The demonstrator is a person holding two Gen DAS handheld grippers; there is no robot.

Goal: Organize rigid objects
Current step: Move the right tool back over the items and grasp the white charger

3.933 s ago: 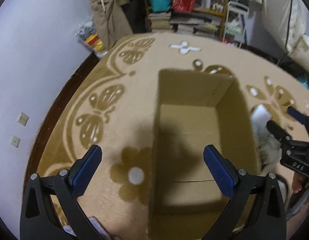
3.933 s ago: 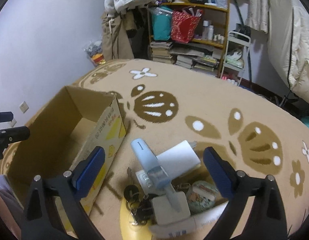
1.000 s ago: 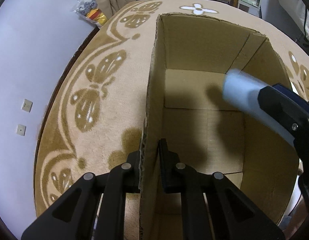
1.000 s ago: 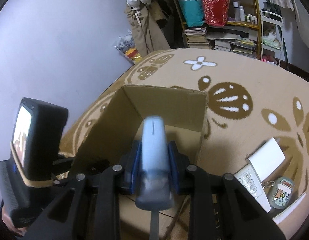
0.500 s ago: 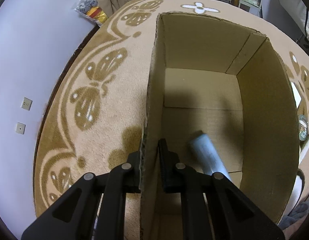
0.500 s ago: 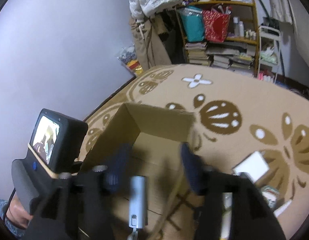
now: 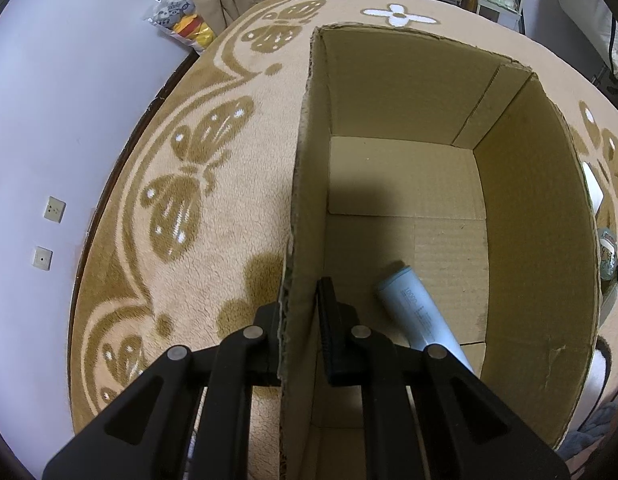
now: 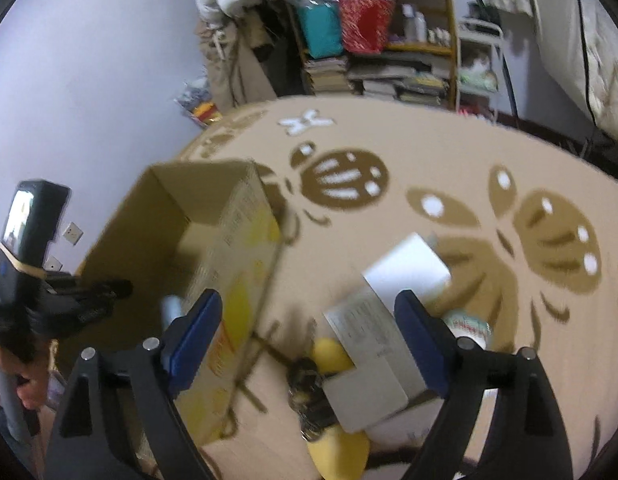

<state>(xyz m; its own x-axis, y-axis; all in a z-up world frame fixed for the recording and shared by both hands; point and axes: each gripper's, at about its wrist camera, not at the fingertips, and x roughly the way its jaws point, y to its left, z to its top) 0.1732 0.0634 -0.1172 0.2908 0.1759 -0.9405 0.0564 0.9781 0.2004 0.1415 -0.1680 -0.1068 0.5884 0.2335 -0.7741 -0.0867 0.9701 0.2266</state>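
While the left claw clamps the box wall, the blue tube lies just beside it; right claw gapes empty.

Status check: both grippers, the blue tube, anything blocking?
Left gripper shut on cardboard box wall. Right gripper open, empty, over the pile. Light blue tube lying in box. Nothing blocking.

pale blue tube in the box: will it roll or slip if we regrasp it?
The pale blue tube looks round and smooth, lying flat on the floor of the cardboard box, so it will probably roll if nudged sideways. Its surface may slip between pads. It keeps a straight shape, so it is likely rigid; weight cannot be judged.
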